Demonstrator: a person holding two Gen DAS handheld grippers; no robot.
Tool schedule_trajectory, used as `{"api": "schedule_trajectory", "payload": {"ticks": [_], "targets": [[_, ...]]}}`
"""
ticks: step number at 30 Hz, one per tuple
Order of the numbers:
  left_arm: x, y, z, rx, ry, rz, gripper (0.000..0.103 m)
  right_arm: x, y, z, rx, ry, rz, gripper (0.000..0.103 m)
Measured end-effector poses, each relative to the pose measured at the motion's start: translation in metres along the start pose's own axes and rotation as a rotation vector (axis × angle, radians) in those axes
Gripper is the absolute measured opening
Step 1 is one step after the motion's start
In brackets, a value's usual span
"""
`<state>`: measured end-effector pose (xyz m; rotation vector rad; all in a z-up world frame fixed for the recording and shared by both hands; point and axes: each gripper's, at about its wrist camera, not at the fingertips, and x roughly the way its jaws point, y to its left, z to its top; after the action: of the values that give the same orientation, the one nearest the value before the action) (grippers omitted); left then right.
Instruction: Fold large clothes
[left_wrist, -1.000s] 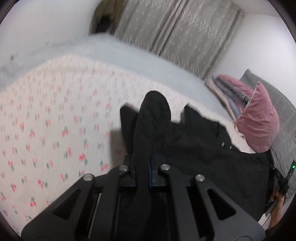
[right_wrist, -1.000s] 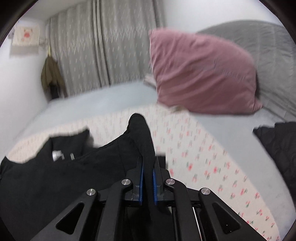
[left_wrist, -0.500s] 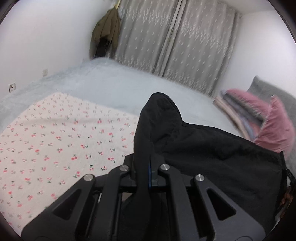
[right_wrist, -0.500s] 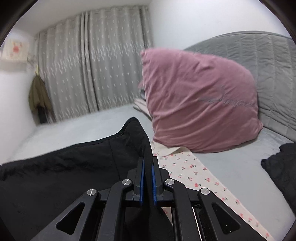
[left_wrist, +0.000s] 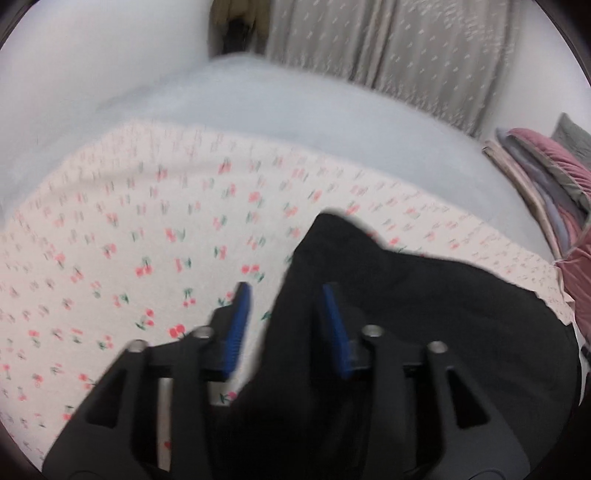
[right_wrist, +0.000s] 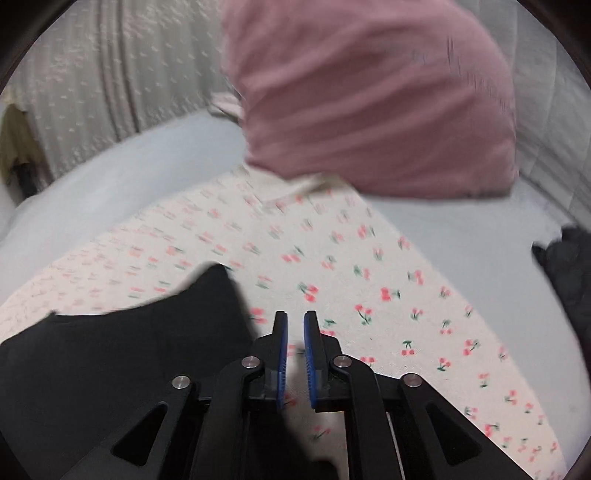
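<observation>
Now both parted, the left claw (left_wrist: 286, 306) and right claw (right_wrist: 294, 334) should lift clear without dragging the black garment (left_wrist: 406, 314) across the bed (left_wrist: 295, 107).

I find open cherry-print sheet (right_wrist: 388, 295) ahead; pink pillow (right_wrist: 369, 96) blocks beyond, black garment (right_wrist: 122, 354) lies to my left

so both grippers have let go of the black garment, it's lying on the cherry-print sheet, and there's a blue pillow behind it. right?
One thing is wrong: the pillow is pink, not blue, as the right wrist view shows. The rest holds: the left gripper and right gripper are open, and the black garment lies on the cherry-print sheet.
</observation>
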<state>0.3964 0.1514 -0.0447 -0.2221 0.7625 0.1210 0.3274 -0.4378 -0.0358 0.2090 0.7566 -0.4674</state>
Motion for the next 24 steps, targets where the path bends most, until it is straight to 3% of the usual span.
{"api": "schedule_trajectory", "payload": {"ticks": [3, 4, 5, 7, 9, 11, 14, 15, 17, 19, 22, 23, 24], "targets": [[-0.024, -0.036, 0.001, 0.050, -0.057, -0.091, 0.069, -0.035, 0.044, -0.001, -0.040, -0.051, 0.075, 0.031], [-0.027, -0.053, -0.001, 0.072, -0.038, -0.130, 0.070, -0.042, 0.064, -0.004, -0.050, -0.045, 0.113, 0.044], [-0.026, -0.069, -0.004, 0.099, -0.010, -0.172, 0.072, -0.048, 0.092, -0.008, -0.083, -0.014, 0.205, 0.054], [-0.019, -0.097, -0.015, 0.136, 0.028, -0.235, 0.076, -0.055, 0.139, -0.023, -0.148, 0.041, 0.335, 0.055], [-0.004, -0.112, -0.025, 0.157, 0.063, -0.247, 0.076, -0.056, 0.192, -0.048, -0.249, 0.122, 0.447, 0.055], [0.019, -0.117, -0.028, 0.197, 0.127, -0.198, 0.076, -0.048, 0.221, -0.068, -0.334, 0.165, 0.459, 0.055], [0.038, -0.084, -0.017, 0.201, 0.147, -0.110, 0.076, -0.028, 0.206, -0.061, -0.333, 0.170, 0.474, 0.055], [0.044, -0.070, -0.009, 0.221, 0.141, -0.047, 0.076, -0.022, 0.192, -0.053, -0.314, 0.162, 0.466, 0.055], [0.056, -0.041, 0.001, 0.224, 0.157, 0.047, 0.077, -0.005, 0.164, -0.035, -0.313, 0.140, 0.297, 0.055], [0.064, -0.007, 0.012, 0.161, 0.176, 0.095, 0.082, 0.034, 0.105, -0.016, -0.265, 0.160, 0.131, 0.055], [0.062, 0.026, 0.026, 0.099, 0.165, 0.238, 0.082, 0.051, 0.031, 0.004, -0.041, 0.191, 0.096, 0.055], [0.055, 0.033, 0.027, 0.097, 0.151, 0.250, 0.081, 0.047, 0.016, 0.008, -0.039, 0.190, -0.035, 0.057], [0.046, 0.034, 0.023, 0.096, 0.142, 0.228, 0.081, 0.043, 0.011, 0.009, -0.058, 0.186, -0.083, 0.058]]}}
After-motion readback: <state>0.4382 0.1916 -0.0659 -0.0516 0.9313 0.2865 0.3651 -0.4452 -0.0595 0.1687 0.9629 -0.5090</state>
